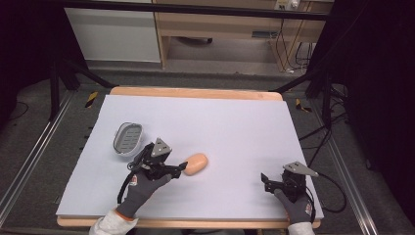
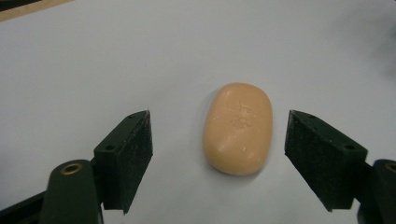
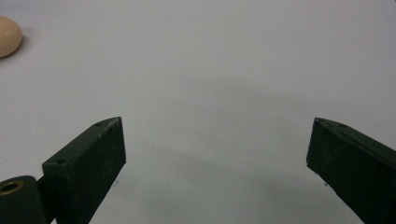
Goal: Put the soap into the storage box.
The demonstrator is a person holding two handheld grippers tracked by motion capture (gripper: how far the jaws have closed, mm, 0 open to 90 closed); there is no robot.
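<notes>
A smooth peach-coloured oval bar of soap point(image 1: 195, 164) lies flat on the white sheet covering the wooden table point(image 1: 195, 93), left of the table's middle and toward the near edge. The left gripper point(image 1: 182, 168), held in a grey-gloved hand point(image 1: 142, 188), points at the bar from the left, its tips just beside the soap's near end in the high view. The left gripper view gives what that angle cannot: the jaws are spread wide, one black pad on each side of the soap point(image 2: 238, 128), with white sheet visible between each pad and the bar, so nothing is touching it; a faint stamped mark shows on the soap's top face. Behind the left hand, farther from the person, the high view shows a white oval soap dish with a grey slotted insert point(image 1: 128, 138), well apart from the bar. The right gripper point(image 1: 265, 179) rests low near the right front corner of the sheet, in the other gloved hand point(image 1: 293, 205). Its own view shows the two black jaws wide apart over bare white sheet, with the soap point(image 3: 9, 35) only a small rounded edge at the top left corner, far off.
</notes>
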